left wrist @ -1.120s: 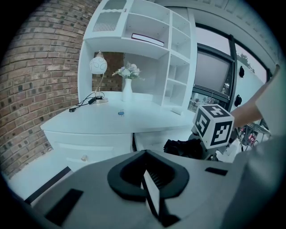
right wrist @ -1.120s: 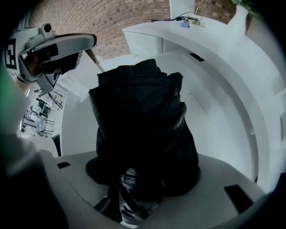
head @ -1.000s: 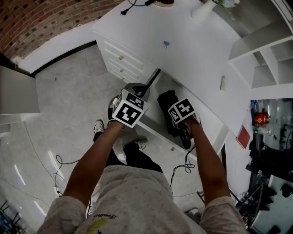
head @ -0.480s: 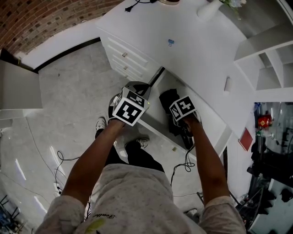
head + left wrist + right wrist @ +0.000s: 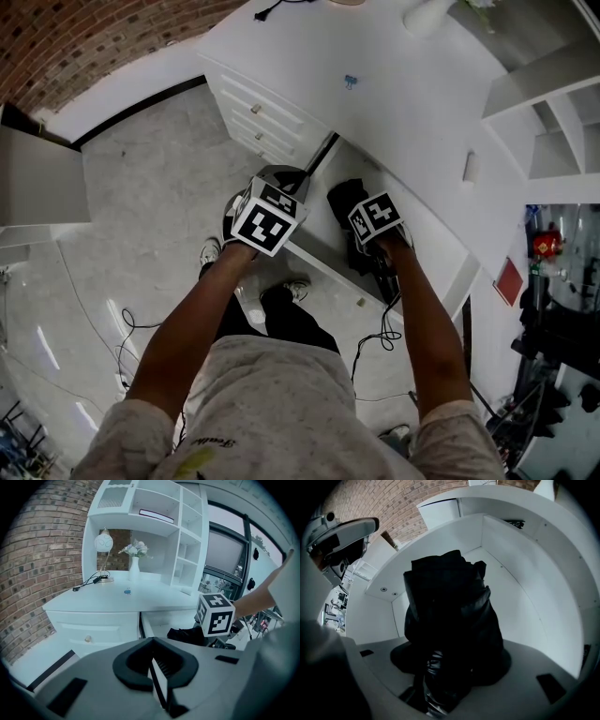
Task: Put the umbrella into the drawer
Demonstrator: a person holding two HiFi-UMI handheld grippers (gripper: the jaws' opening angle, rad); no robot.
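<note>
Jaws of the left gripper (image 5: 157, 686) are pressed together with nothing between them. The right gripper (image 5: 433, 693) is clamped on the black folded fabric umbrella (image 5: 450, 611), which sits within the walls of the open white drawer (image 5: 525, 592). Contact with the drawer floor cannot be determined. Dark fabric covers the right jaw tips, and the frame edge cuts off the umbrella's near end. In the head view, marker cubes (image 5: 269, 217) mask both sets of jaws. Both forearms (image 5: 187, 328) reach forward and down, the left at the drawer's front edge and the right above its interior.
</note>
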